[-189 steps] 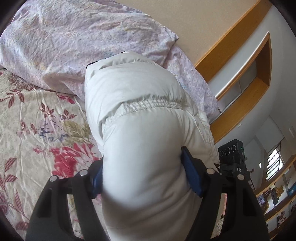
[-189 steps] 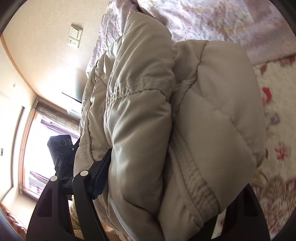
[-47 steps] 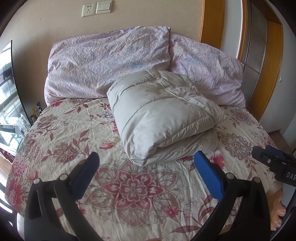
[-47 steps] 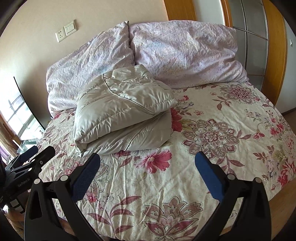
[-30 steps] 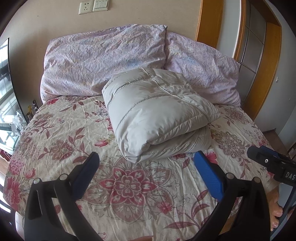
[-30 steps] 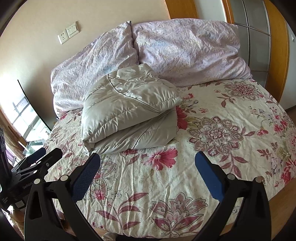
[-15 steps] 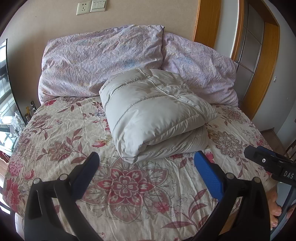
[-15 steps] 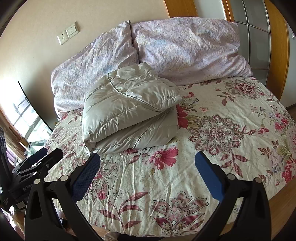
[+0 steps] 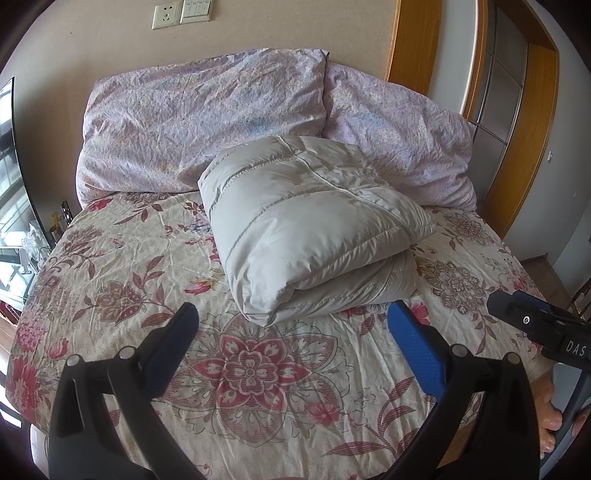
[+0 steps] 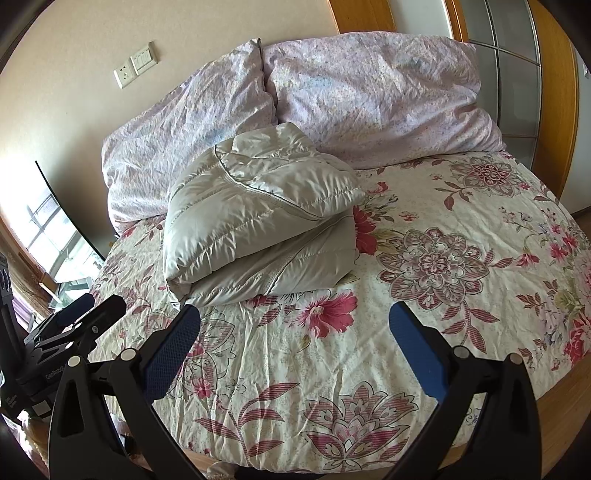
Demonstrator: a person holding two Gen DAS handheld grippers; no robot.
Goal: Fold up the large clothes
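1. A pale grey quilted puffer jacket [image 9: 310, 236], folded into a thick two-layered bundle, was seen lying on a round bed covered with a cream sheet printed with red and maroon flowers [image 9: 122, 266].
2. The bundle was placed toward the far side of the bed, near its middle, with its far edge resting against two lilac floral pillows [image 9: 207, 122] that were propped against the beige wall.
3. The upper layer of the jacket [image 10: 258, 210] was seen to overhang the lower layer on the right, and stitched seams were visible across its top.
4. The left gripper [image 9: 291, 343] was held above the near part of the bed with its blue-padded fingers [image 9: 415, 354] spread wide apart; nothing was gripped between them, and the jacket lay beyond their tips, untouched.
5. The right gripper [image 10: 293, 339] was likewise held over the near edge of the bed, its blue pads [image 10: 417, 354] set wide apart and holding nothing, clear of the jacket.
6. In the left wrist view, the black body of the other gripper was seen at the right edge, with a bare hand [image 9: 550, 410] wrapped around its handle.
7. A white wall socket and switch plate [image 9: 181, 13] were mounted on the wall above the pillows.
8. A wooden door frame [image 9: 413, 40] was seen to the right of the pillows.
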